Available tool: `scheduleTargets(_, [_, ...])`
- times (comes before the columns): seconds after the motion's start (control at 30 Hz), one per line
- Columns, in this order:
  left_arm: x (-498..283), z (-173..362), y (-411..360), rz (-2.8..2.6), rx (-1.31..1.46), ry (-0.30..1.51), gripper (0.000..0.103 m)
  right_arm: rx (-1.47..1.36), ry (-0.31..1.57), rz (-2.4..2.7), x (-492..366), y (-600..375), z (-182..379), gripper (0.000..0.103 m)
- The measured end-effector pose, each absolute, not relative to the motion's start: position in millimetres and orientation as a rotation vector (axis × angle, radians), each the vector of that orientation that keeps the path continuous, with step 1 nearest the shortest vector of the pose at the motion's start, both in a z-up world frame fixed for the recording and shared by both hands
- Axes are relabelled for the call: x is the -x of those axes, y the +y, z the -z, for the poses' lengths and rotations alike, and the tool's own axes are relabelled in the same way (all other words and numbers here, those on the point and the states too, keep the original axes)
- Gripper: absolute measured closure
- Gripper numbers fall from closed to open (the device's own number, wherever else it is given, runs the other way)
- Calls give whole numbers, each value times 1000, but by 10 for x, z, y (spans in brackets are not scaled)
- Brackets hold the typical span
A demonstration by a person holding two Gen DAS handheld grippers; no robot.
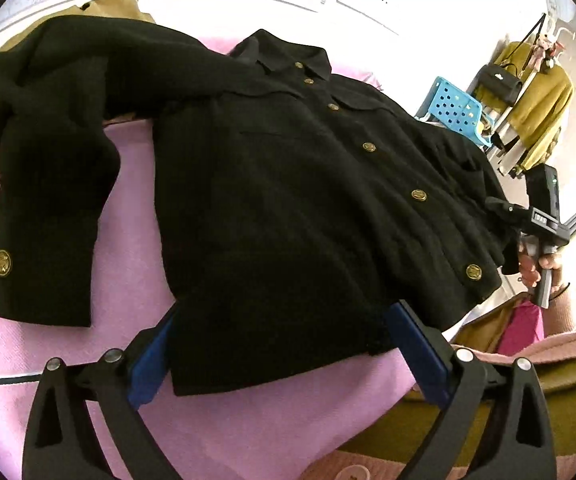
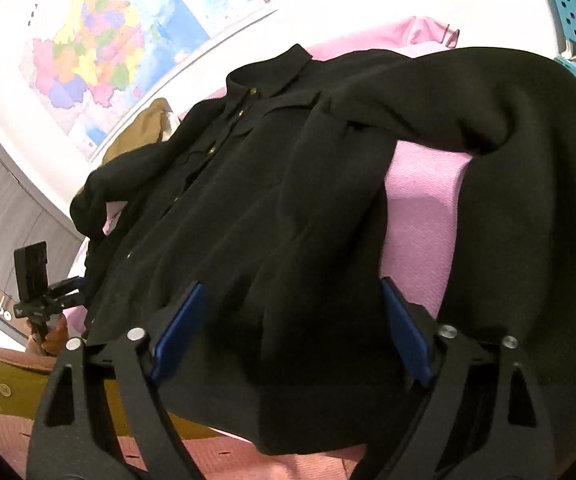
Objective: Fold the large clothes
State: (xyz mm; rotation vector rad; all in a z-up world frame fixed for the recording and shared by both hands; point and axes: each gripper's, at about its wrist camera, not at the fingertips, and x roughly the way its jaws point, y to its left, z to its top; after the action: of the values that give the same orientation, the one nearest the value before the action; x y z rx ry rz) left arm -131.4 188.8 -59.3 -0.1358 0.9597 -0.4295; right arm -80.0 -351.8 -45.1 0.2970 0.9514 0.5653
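A black jacket (image 1: 288, 184) with gold buttons lies front up on a pink cloth (image 1: 135, 216), collar away from me, both sleeves spread out. It also shows in the right wrist view (image 2: 271, 216). My left gripper (image 1: 283, 332) is open, its blue-padded fingers astride the jacket's bottom hem at its left part. My right gripper (image 2: 292, 312) is open, its fingers astride the hem at the right part, the fabric lying between them. The right gripper also shows at the jacket's far corner in the left wrist view (image 1: 528, 220); the left one shows in the right wrist view (image 2: 47, 296).
A tan garment (image 1: 115, 8) lies behind the jacket at the far edge. A blue perforated basket (image 1: 456, 112) and a rack with an olive garment (image 1: 544, 104) stand to the right. A map (image 2: 99, 52) hangs on the wall. My pink sweater (image 1: 560, 344) is near.
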Motion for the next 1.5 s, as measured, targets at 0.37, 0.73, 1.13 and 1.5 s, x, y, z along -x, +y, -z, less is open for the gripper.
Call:
scheduleTargets(0.37, [1354,84,2024,361,314,958,93,-524,774,-681,929,-3816,-254,85])
scheduleTargets(0.73, [1495,384,1817,281,123,1089,59,-368,990,-492,913,-3818,265,61])
scheduleTargets(1.13, [1207,-274,1594,203,-186,733,29,-113,783,-452,618,-3373,-380,31])
scheduleTargets(1.5, [-316,87,1304,102,-316,812,38,52,956,-583,-944,-1722,237,41])
